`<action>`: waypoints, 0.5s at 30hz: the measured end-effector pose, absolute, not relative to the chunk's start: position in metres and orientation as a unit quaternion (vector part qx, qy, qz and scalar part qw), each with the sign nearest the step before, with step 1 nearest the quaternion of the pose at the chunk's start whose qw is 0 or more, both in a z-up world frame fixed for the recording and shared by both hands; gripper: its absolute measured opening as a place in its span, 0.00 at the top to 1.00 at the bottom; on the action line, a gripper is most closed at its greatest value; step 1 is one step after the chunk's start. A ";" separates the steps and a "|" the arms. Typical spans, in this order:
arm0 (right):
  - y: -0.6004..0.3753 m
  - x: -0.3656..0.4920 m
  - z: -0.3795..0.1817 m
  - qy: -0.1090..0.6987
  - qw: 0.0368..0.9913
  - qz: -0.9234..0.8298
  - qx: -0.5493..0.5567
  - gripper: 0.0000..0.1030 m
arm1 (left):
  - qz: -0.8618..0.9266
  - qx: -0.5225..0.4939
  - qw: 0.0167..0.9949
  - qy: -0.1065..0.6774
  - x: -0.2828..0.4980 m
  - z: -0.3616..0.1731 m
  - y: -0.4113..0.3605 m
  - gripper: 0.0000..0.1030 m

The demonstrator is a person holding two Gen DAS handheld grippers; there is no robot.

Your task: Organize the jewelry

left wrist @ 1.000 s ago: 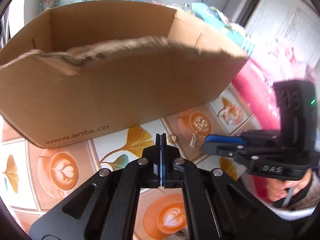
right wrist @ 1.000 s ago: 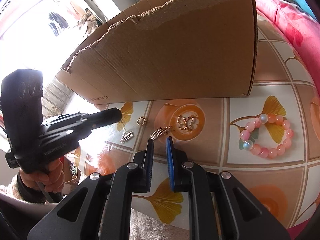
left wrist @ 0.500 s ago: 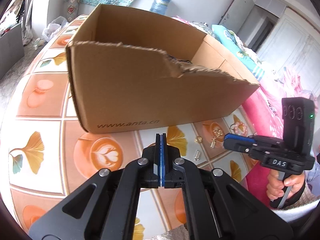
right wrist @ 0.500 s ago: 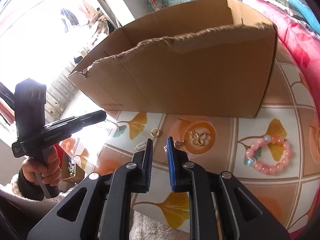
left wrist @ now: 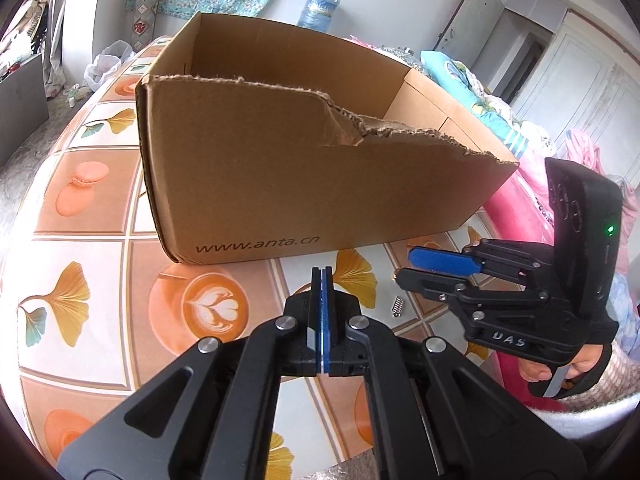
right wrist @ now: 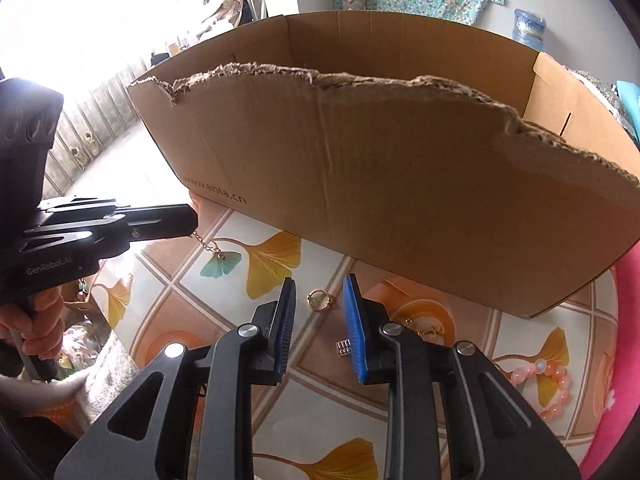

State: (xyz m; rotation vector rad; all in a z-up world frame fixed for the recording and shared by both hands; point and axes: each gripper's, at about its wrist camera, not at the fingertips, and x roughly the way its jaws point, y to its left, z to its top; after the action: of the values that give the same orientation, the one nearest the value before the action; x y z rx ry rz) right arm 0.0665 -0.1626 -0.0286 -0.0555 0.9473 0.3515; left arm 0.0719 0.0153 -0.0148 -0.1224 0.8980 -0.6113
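Meanwhile, a fine gold chain (right wrist: 206,243) is being pinched by the left gripper (right wrist: 194,222), whose pads are being pressed fully together; the chain is hanging from the tip, with a small gold pendant at its lower end dangling above the patterned tablecloth (left wrist: 100,216). In the left wrist view that same gripper (left wrist: 322,276) is being pointed at the near wall of the torn cardboard box (left wrist: 288,176), which is standing at twelve o'clock from it.

The right gripper (right wrist: 319,296) is being opened, with nothing being held between its blue pads (right wrist: 354,332); through the gap a gold ring (right wrist: 319,300) is being seen lying on the cloth. A small silver charm (right wrist: 343,348) is lying just beside the right-hand pad, at six o'clock from the ring. Further gold pieces (right wrist: 424,330) are being partly hidden behind that finger, at three o'clock from the ring. A pink bead bracelet (right wrist: 550,384) is lying well apart at four o'clock, near the pink fabric (right wrist: 616,360) at the table edge.

From the left wrist camera, the right gripper (left wrist: 404,266) is being held at three o'clock, above the silver charm (left wrist: 398,306).
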 end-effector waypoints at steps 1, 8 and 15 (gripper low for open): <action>-0.162 0.066 -0.030 0.455 0.874 0.165 -0.030 0.77 | -0.291 -0.057 0.855 0.426 0.072 -0.015 0.015 1.00; -0.155 0.068 -0.032 0.449 0.877 0.163 -0.048 0.88 | -0.296 -0.054 0.855 0.423 0.073 -0.016 0.013 1.00; -0.164 0.064 -0.034 0.449 0.877 0.168 0.000 0.88 | -0.301 -0.056 0.859 0.410 0.069 -0.008 0.017 1.00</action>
State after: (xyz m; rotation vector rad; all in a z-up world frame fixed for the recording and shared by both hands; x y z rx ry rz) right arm 0.0638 -0.1639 -0.0338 0.0008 0.9368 0.3510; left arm 0.0688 0.0169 -0.0082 -0.1185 0.8600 -0.6314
